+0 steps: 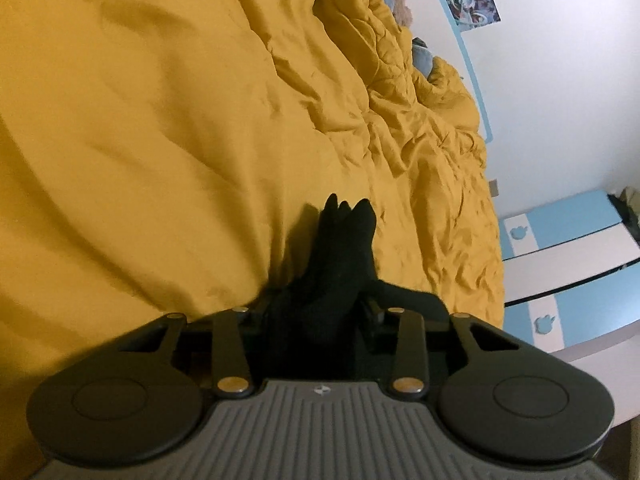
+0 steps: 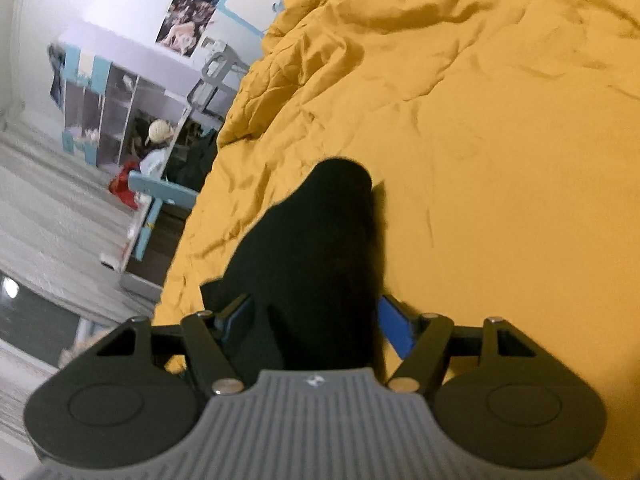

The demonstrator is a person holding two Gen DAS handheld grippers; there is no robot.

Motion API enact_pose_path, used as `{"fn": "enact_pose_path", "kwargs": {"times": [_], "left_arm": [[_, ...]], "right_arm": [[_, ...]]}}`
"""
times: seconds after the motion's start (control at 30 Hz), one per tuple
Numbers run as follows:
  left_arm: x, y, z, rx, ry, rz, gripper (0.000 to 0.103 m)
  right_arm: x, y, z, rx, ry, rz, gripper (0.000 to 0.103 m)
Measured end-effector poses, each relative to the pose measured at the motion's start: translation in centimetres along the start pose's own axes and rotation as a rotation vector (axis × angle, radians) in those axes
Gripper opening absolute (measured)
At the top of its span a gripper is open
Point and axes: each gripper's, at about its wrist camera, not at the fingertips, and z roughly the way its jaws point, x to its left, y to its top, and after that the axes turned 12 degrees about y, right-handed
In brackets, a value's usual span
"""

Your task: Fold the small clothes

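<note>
A black sock [image 1: 340, 256] hangs from my left gripper [image 1: 320, 312], which is shut on its near end; the free end points away over the yellow duvet [image 1: 160, 140]. In the right wrist view, black sock fabric [image 2: 316, 248] sits between the fingers of my right gripper [image 2: 316, 320], draped over them above the yellow duvet [image 2: 480, 160]. The blue pads [image 2: 396, 328] stand apart on either side of the fabric, and the fingertips are hidden under it. I cannot tell if both views show one sock.
The wrinkled yellow duvet covers the bed. A blue and white cabinet [image 1: 568, 248] stands beside the bed. In the right wrist view a shelf unit [image 2: 116, 112], a blue chair [image 2: 160, 196] and floor clutter lie past the bed's left edge.
</note>
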Motion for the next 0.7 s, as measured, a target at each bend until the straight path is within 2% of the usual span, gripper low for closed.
{"fn": "enact_pose_path", "kwargs": {"times": [0.13,0.2,0.27,0.3,0.37,0.57,0.7], "left_arm": [[0.2,0.0,0.2,-0.001,-0.005,-0.024,0.028],[-0.1,0.0,0.0,-0.008,0.007,-0.012,0.021],[-0.7,-0.2,-0.3,-0.025,0.027,0.005,0.018],[-1.0,-0.3,-0.6,-0.032,0.031,0.013,0.016],[-2.0,-0.5,-1.3,-0.052,0.042,0.034,0.015],[-6.6,-2.2,-5.2,-0.162,0.095,0.153,0.014],[-9.5,-4.3,-9.5,-0.267,0.088,0.202,0.014]], "right_arm": [[-1.8,1.1,1.2,-0.034,0.031,0.08,0.05],[-2.6,1.3,1.6,-0.038,0.043,0.12,0.033],[-2.8,1.3,1.7,-0.043,0.055,0.129,0.026],[-2.6,1.3,1.6,-0.045,0.059,0.121,0.018],[-1.7,1.3,1.3,-0.047,0.062,0.095,0.013],[3.8,0.9,-1.1,-0.076,0.065,-0.077,0.01],[8.9,-0.4,-4.2,-0.107,0.092,-0.204,0.009]]}}
